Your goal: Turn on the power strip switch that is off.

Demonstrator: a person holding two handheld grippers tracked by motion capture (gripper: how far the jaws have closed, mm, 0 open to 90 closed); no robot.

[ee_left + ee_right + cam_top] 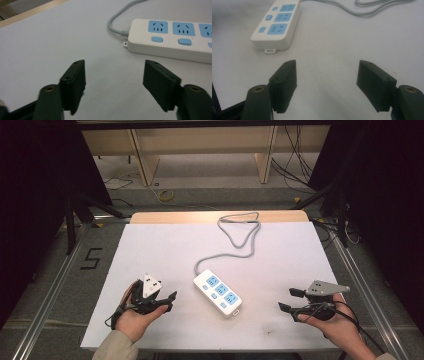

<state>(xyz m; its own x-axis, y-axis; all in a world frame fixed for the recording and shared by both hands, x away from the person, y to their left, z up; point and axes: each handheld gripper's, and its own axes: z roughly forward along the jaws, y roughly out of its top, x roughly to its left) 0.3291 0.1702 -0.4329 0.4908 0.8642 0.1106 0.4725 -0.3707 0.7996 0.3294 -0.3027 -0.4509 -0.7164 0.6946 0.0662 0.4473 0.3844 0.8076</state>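
A white power strip point(218, 292) with three blue sockets and blue switches lies slantwise at the middle of the white desk point(150, 250), its grey cord point(235, 237) looping away behind. The left gripper point(167, 300) and right gripper point(287, 299) rest either side, well apart from it, jaws apart and empty.

Left claw point(167, 301): black body, two black jaws, flat rectangular pads with small screw holes near the tips. White three-cornered plate point(151, 284) sits on top behind the jaws, dark dots on it. Brass-coloured rings at the base of each jaw. Black cable point(116, 316) trails off the rear. Right claw point(289, 299): same black build, grey three-cornered plate point(325, 288) on top, black cables point(353, 316) looping behind. Beige sleeve point(114, 347) behind the left claw.
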